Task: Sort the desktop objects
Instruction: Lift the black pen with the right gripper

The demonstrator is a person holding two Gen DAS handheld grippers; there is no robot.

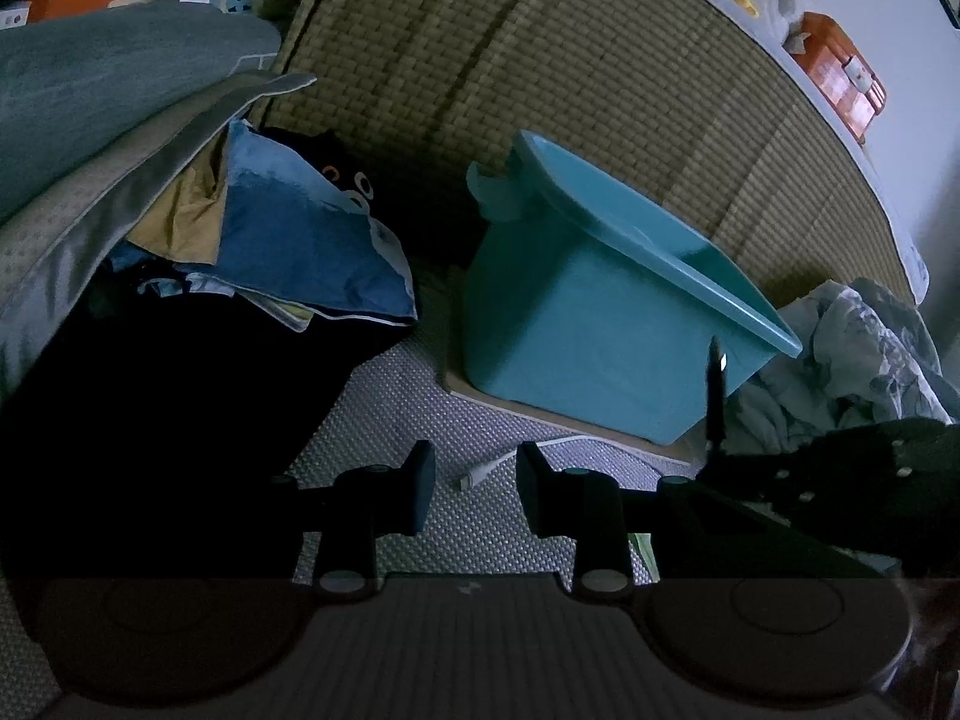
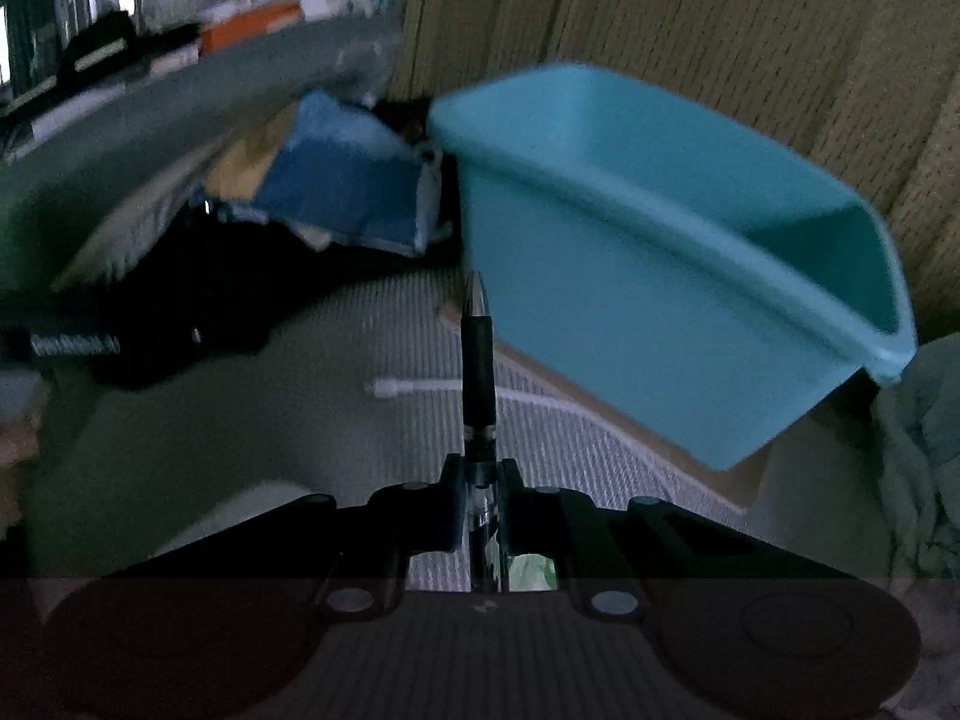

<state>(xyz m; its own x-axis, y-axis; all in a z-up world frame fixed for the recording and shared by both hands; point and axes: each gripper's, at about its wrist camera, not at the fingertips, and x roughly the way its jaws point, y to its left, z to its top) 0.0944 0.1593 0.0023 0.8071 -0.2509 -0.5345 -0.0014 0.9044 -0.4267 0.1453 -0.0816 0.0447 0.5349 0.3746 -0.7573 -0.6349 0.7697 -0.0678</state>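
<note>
A teal plastic bin (image 1: pixel 576 312) stands on a thin board on the woven mat; it also shows in the right wrist view (image 2: pixel 660 276). My right gripper (image 2: pixel 480 498) is shut on a black pen (image 2: pixel 478 360) with a silver tip, which points forward toward the bin's near left corner. In the left wrist view the right gripper (image 1: pixel 714 450) and the pen (image 1: pixel 715 396) show at the right, beside the bin. My left gripper (image 1: pixel 476 489) is open and empty, low over a white cable (image 1: pixel 510 459) lying on the mat. The cable also shows in the right wrist view (image 2: pixel 420 390).
A pile of blue, yellow and grey cloth (image 1: pixel 288 240) lies left of the bin. A dark garment (image 1: pixel 150 408) covers the near left. A patterned crumpled cloth (image 1: pixel 852 348) lies at the right. A straw mat (image 1: pixel 540 60) lies behind the bin.
</note>
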